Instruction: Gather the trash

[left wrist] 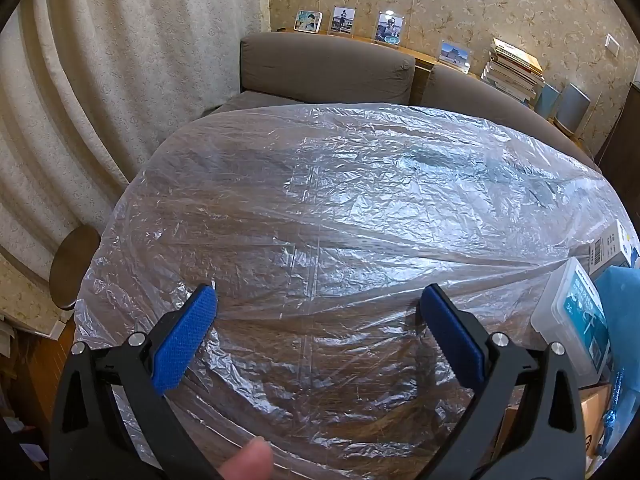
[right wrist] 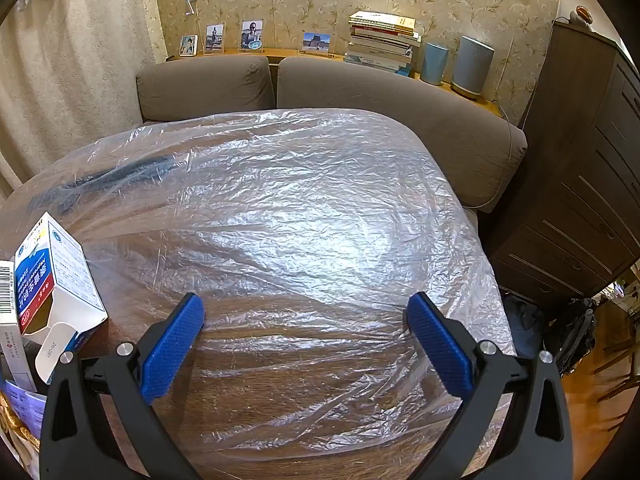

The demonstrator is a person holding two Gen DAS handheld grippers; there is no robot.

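Wooden table (right wrist: 256, 456) carries one clear plastic sheet (right wrist: 280, 220); left gripper (left wrist: 318, 300) and right gripper (right wrist: 304, 308) jaws gape wide, empty.

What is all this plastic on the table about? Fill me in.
A person holds a two-finger gripper in each hand over a wooden table covered by a clear plastic sheet. The left gripper and right gripper both hang open above the sheet, holding nothing. Trash sits at the table's edge between them: an opened medicine box and a clear plastic case. Nothing has been picked up yet.
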